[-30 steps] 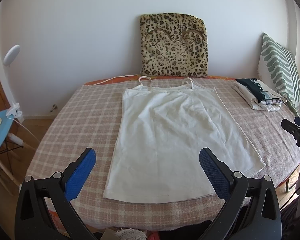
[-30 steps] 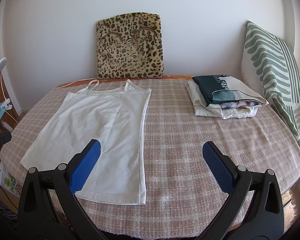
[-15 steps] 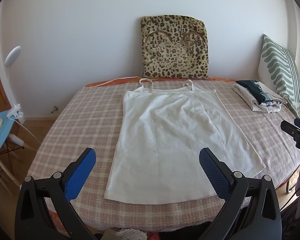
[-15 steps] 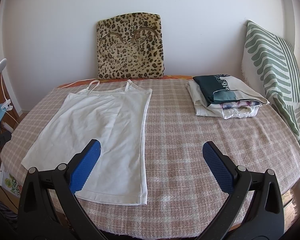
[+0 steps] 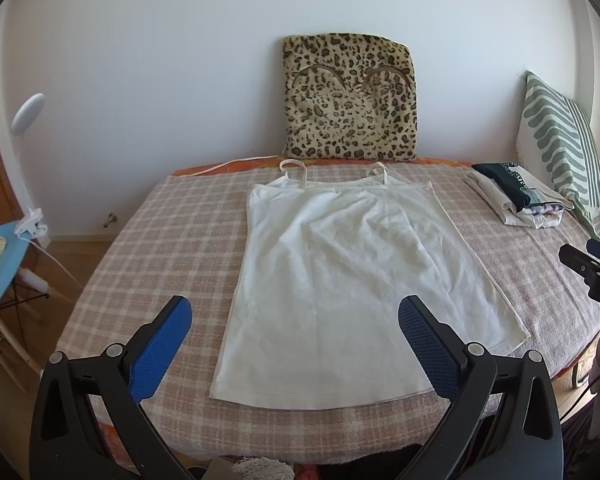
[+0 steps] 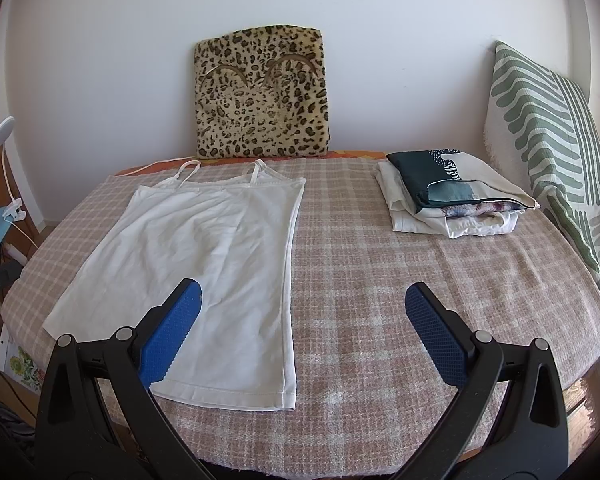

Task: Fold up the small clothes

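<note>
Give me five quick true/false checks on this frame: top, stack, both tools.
1. The white camisole top lies flat, unfolded, straps toward the wall. True.
2. The left tool is clamped on the top's hem. False: it is open, holding nothing.
3. A stack of folded clothes sits to the right of the top. True.
4. The right tool holds a strap. False: it is open and empty.
5. The leopard cushion lies flat on the top. False: it leans against the wall behind it.
</note>
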Available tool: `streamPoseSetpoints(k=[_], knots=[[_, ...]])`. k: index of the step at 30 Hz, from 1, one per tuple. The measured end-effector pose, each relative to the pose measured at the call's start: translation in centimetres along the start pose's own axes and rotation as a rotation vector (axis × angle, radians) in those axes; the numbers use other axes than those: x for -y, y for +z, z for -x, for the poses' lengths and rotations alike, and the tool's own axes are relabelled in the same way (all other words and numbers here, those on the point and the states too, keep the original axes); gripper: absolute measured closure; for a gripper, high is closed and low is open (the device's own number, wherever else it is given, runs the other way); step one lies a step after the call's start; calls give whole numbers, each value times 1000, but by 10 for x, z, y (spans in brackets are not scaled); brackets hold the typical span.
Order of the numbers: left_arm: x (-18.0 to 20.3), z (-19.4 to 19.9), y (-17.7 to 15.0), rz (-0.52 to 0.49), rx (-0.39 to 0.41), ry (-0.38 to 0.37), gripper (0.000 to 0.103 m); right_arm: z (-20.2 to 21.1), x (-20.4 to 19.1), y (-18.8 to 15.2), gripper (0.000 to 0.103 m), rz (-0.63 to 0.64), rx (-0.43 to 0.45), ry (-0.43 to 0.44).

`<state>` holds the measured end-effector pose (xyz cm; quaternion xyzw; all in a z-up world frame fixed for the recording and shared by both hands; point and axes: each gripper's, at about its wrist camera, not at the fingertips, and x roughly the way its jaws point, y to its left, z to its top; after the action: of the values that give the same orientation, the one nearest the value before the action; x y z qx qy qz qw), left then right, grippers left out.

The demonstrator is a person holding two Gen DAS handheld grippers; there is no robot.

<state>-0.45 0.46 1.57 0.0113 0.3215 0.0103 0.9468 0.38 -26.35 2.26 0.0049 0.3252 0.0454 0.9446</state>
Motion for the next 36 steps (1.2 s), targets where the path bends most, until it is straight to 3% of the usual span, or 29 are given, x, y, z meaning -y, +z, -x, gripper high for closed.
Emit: streamPoseSetpoints(k=[25, 36], knots=[[2, 1, -1, 7, -8, -9, 0, 0, 3, -1, 0, -1, 0, 2], [-12, -3, -7, 23, -43, -2, 0, -9, -21, 6, 0, 4, 8, 16]])
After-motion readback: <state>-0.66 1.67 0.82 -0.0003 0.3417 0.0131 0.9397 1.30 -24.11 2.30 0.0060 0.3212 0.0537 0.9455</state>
